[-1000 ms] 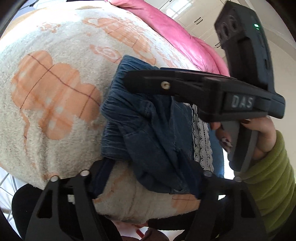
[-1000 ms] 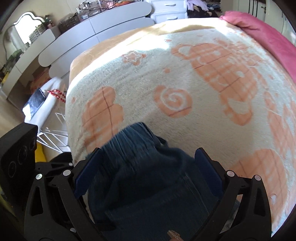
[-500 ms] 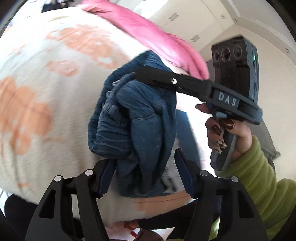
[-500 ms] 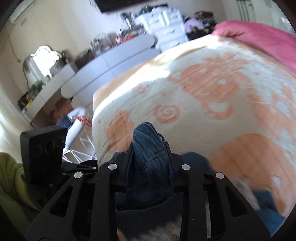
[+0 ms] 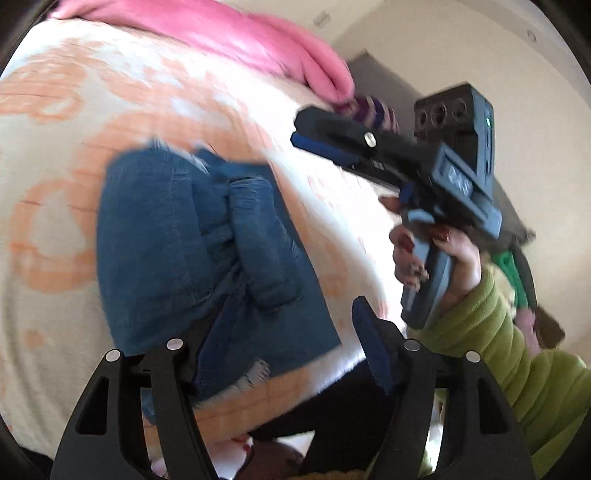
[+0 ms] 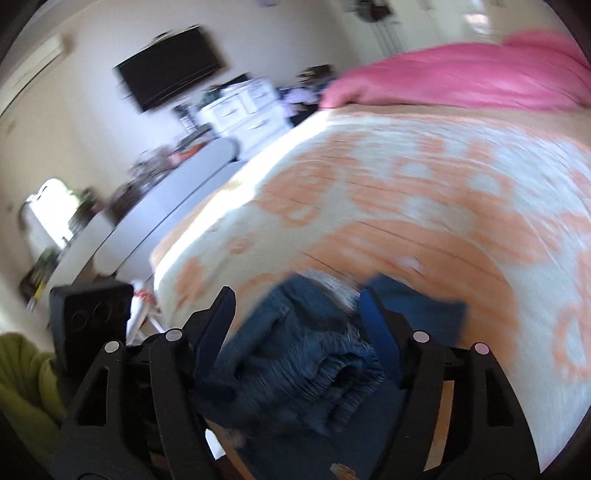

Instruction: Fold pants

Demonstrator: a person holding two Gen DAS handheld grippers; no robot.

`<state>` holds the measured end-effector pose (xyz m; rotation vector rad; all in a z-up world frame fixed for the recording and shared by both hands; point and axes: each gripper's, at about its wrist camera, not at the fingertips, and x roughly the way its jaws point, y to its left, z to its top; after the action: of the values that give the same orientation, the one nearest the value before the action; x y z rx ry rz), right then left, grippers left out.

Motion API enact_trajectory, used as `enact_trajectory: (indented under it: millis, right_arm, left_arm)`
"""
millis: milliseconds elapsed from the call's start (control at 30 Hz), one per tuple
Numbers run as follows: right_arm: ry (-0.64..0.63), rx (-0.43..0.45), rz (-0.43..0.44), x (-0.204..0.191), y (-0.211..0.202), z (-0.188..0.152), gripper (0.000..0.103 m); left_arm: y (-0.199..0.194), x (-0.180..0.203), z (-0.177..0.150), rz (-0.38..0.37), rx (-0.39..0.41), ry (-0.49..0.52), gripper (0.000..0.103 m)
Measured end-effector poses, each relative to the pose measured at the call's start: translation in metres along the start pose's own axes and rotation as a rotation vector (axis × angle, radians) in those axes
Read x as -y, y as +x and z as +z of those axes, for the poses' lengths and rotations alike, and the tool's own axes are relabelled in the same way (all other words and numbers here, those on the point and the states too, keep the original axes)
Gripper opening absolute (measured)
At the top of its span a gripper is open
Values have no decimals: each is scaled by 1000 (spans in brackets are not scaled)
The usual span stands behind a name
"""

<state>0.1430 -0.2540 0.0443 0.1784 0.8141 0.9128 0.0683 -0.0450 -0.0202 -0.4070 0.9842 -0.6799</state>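
Note:
The blue denim pants [image 5: 199, 254] lie bunched on the cream and orange blanket [image 5: 55, 122]; they also show in the right wrist view [image 6: 303, 365]. My left gripper [image 5: 280, 347] is open just above their near edge, its fingers spread wide. My right gripper [image 6: 297, 317] is open with the bunched denim lying between its fingers, apart from the pads. In the left wrist view the right gripper [image 5: 314, 129] is held above the bed to the right of the pants.
A pink duvet [image 5: 221, 33] lies along the far side of the bed. A striped purple cloth [image 5: 373, 114] sits by it. A grey curved dresser [image 6: 155, 221], white drawers [image 6: 243, 110] and a wall television [image 6: 170, 81] stand beyond the bed's end.
Both grippers have opened and let go of the pants, which now lie on the blanket. The right gripper has lifted away to the right. Both views are blurred by fast motion.

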Motion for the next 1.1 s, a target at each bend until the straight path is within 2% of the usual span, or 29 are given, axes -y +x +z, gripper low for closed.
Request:
enact_trajectory:
  millis: [67,233,267,333,367,400,467,500,533,667,800,900,1000,1100]
  right_arm:
    - [6,-15,-22,2,0,-11,63]
    - [-14,-103,-48,-2,28,-25,64]
    - [-15,-125,-71,-2,35,-27,64]
    - [-18,-203,-206,10,47,-35,59]
    - [-11,-228,-239,16,51,-38,59]
    - [27,-229,-220,23,51,-41,59]
    - [57,-219,-207,28,48,-44,59]
    - [57,-211,-202,28,45,-45,59]
    - [59,-200,-196,27,41,-45,59]
    - [71,-127,-196,22,20,-41,62]
    - [94,-46,-202,16,-10,-38,71]
    - [89,-9,-237,11,-25,-37,86]
    - [82,32,-266,5,-41,-37,87]
    - [71,67,-283,-2,-52,-36,90]
  left_arm:
    - [13,3,-3,9,-39,10,65]
    - [30,7,1,30,-64,33,70]
    - [31,7,2,35,-67,40,70]
    - [31,11,4,38,-72,48,70]
    - [29,12,3,39,-74,49,70]
    - [25,16,2,37,-73,54,70]
    - [17,19,3,55,-52,75,71]
    - [9,18,4,81,-35,93,82]
    - [2,20,3,102,-23,104,85]
    - [-30,12,-2,184,10,147,86]
    - [-35,13,7,226,26,165,91]
    - [-30,19,9,263,34,184,92]
    - [-31,21,12,284,42,187,92]
    - [-34,21,14,310,54,188,99]
